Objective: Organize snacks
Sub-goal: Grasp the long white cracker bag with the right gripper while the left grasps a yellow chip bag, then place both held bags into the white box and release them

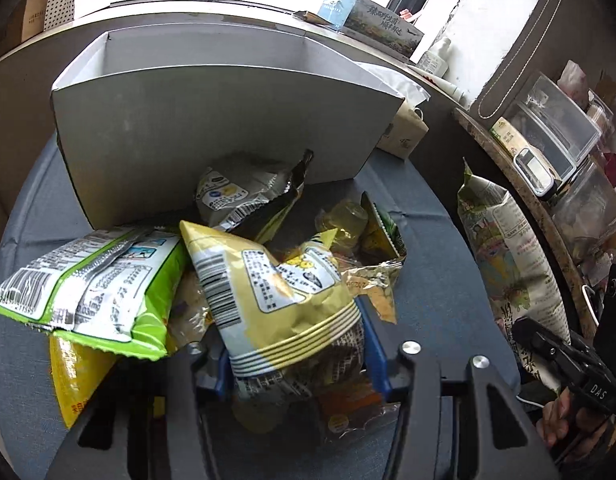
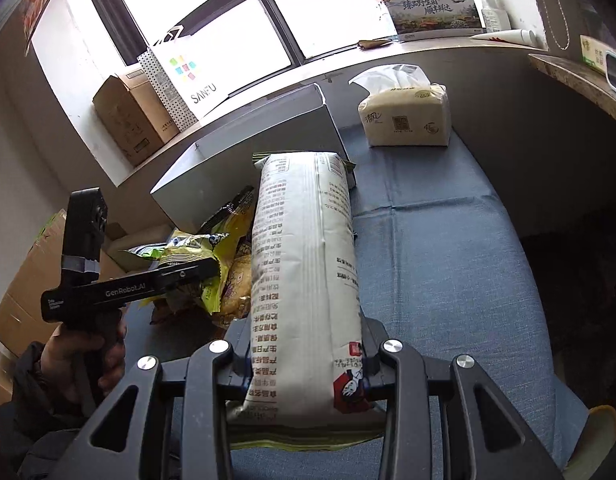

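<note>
The right gripper (image 2: 306,364) squeezes a long white snack bag (image 2: 304,280) between its two fingers; the bag is held above the blue cloth (image 2: 448,260), and its long side points straight away from the gripper toward the gray box (image 2: 244,168); its far end almost reaches the box's near wall; the writing on it runs sideways; a small red picture sits near the held end.

The left gripper (image 1: 296,364) is clamped on a yellow and white chip bag (image 1: 268,300); the bag sticks up and leans away to the left, with its striped end down between the blue finger pads (image 1: 378,354).

More snacks lie in a pile on the cloth in front of the gray box (image 1: 204,128); a green and white bag (image 1: 88,288) lies flat on the left, with its long side going left to right; a gray and yellow bag (image 1: 244,200) leans on the box wall; some clear jelly cups (image 1: 344,220) sit just beside it.

The box stands open at the top; its inside cannot be seen; a tissue pack (image 2: 404,116) sits on the cloth to the right of the box.
</note>
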